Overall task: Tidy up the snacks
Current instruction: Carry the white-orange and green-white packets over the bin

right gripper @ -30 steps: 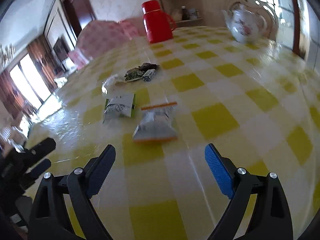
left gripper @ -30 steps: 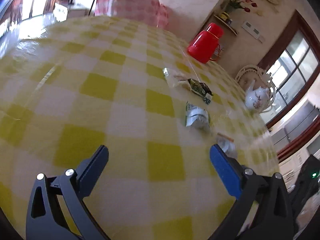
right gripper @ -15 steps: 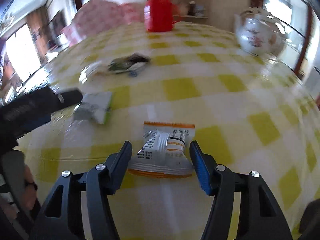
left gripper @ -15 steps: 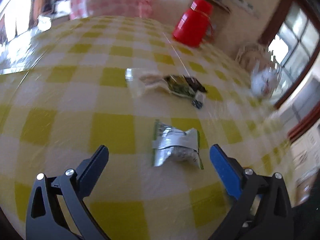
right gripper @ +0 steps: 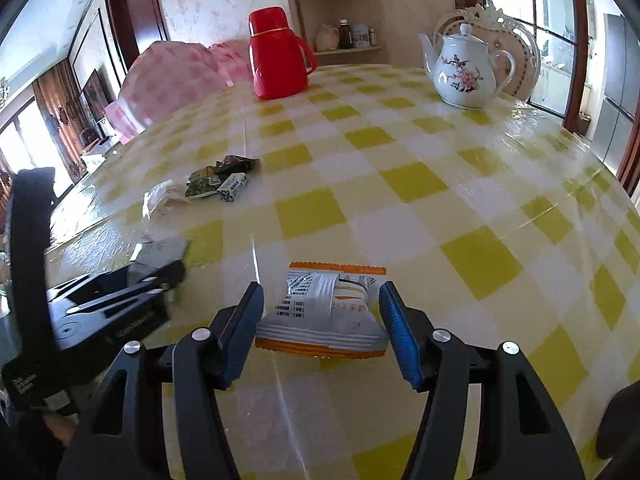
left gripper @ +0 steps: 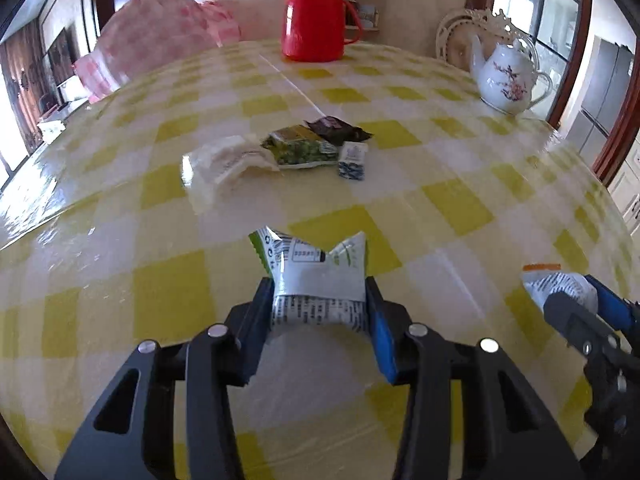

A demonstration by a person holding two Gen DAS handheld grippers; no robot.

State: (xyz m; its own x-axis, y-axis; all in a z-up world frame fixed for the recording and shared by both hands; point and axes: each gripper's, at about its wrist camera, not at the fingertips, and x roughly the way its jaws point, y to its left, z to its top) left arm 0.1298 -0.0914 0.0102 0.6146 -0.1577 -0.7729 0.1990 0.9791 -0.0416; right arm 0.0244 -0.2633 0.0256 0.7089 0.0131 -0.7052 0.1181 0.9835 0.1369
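My left gripper is shut on a green and white snack packet low over the yellow checked table. My right gripper straddles an orange and white snack packet that lies on the table, and its pads touch or nearly touch the packet's sides. That packet and the right gripper also show in the left wrist view. A small pile of snack packets lies farther back, with a clear wrapper at its left; the pile also shows in the right wrist view.
A red thermos jug stands at the far edge and a white flowered teapot at the far right. A pink covered chair is behind the table. The left gripper body is at the left of the right wrist view.
Both grippers came down and forward onto their packets. The left jaws closed from wide open onto the green packet. The right jaws stay narrowed around the orange packet.
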